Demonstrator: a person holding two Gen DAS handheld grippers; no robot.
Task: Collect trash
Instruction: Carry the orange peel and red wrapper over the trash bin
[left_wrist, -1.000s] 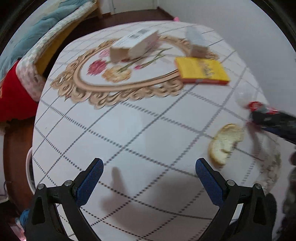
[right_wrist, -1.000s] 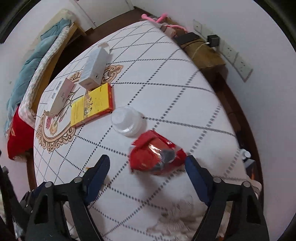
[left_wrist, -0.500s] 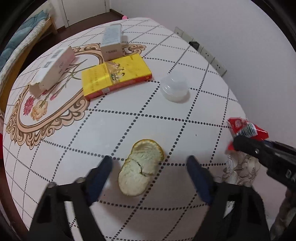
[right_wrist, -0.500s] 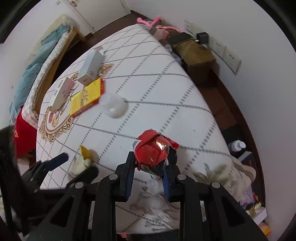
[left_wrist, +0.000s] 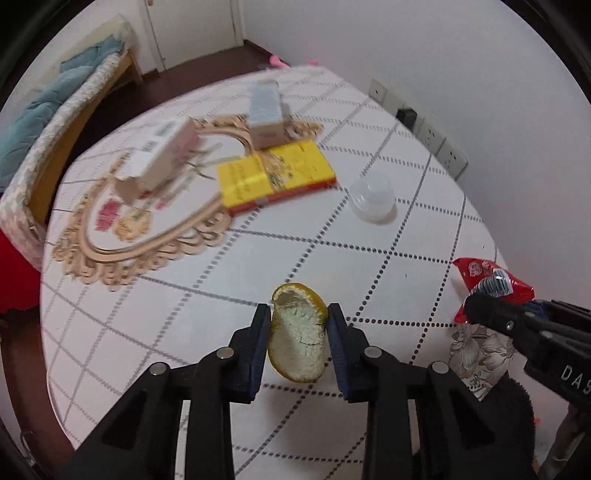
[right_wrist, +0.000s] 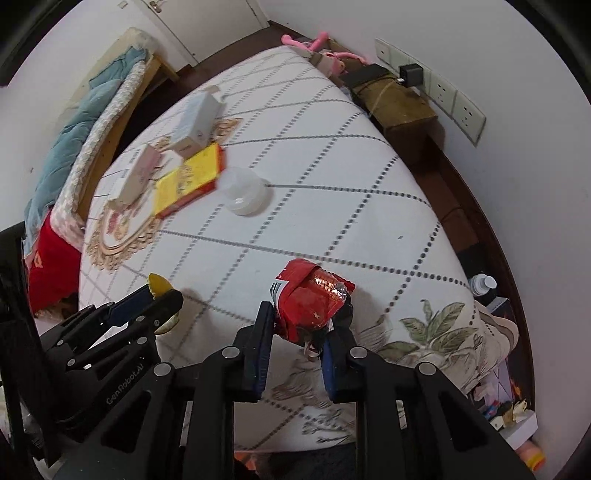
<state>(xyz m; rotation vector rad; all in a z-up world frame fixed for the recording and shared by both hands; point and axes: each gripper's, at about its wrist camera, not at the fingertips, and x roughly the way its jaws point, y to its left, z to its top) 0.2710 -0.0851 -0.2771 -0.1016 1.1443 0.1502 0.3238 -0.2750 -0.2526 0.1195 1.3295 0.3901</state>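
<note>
This is a room in a home, apparently a bedroom or bed-sitting room. A round table under a white tablecloth with a dotted grid and a floral medallion stands close to a white wall with a row of wall sockets, and beside it sits a wooden-framed bed or daybed piled with a teal quilt. A dark wooden floor runs to a white door, and small household clutter lies on the floor by the wall.
</note>
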